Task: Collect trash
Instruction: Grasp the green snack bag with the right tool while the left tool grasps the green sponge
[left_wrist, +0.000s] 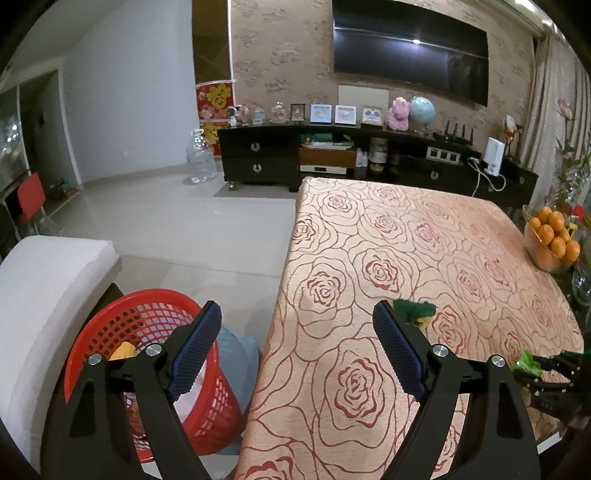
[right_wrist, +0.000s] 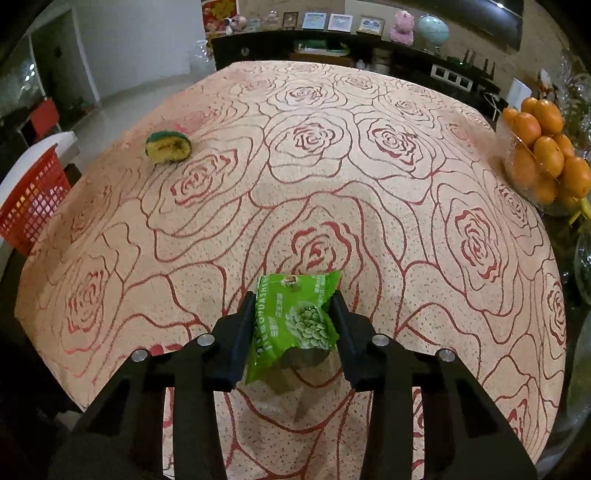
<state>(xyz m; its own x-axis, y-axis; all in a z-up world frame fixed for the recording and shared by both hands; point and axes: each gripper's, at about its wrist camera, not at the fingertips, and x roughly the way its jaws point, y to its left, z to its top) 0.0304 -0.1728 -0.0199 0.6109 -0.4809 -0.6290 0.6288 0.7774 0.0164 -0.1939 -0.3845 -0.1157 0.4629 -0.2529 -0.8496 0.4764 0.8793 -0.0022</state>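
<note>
**Snack wrapper between the right fingers, basket off to the left**

A living room with a dark media cabinet (left_wrist: 369, 155) and a wall television frames a bench (right_wrist: 369, 206) draped in a rose-patterned cloth. On that cloth, near the front edge, lies a green snack wrapper (right_wrist: 295, 321), and the right hand-held gripper (right_wrist: 291, 328) has it between its fingers, which have drawn in to a narrow gap with both pads against the wrapper's sides; I judge this a grip, though the foil looks only lightly pinched. The wrapper's long axis runs away from the camera, along the fingers.

The relation that matters next: the red basket (left_wrist: 155, 350) stands on the floor past the bench's left edge, far across the cloth from the right hand-held gripper and directly under the left hand-held gripper (left_wrist: 295, 350), whose jaws stand wide apart with nothing between them. The left hand is plainly the nearer to the basket. A green-and-yellow sponge-like scrap (right_wrist: 168, 147) lies on the cloth toward that left side, well apart from the wrapper.

The wrapper's lower end is crumpled and shadowed, so whether it has lifted off the cloth cannot be told. The left finger hides part of the basket's contents; something yellow and something pale show inside. A bowl of oranges (right_wrist: 543, 162) sits at the right edge, cut off by the frame.
</note>
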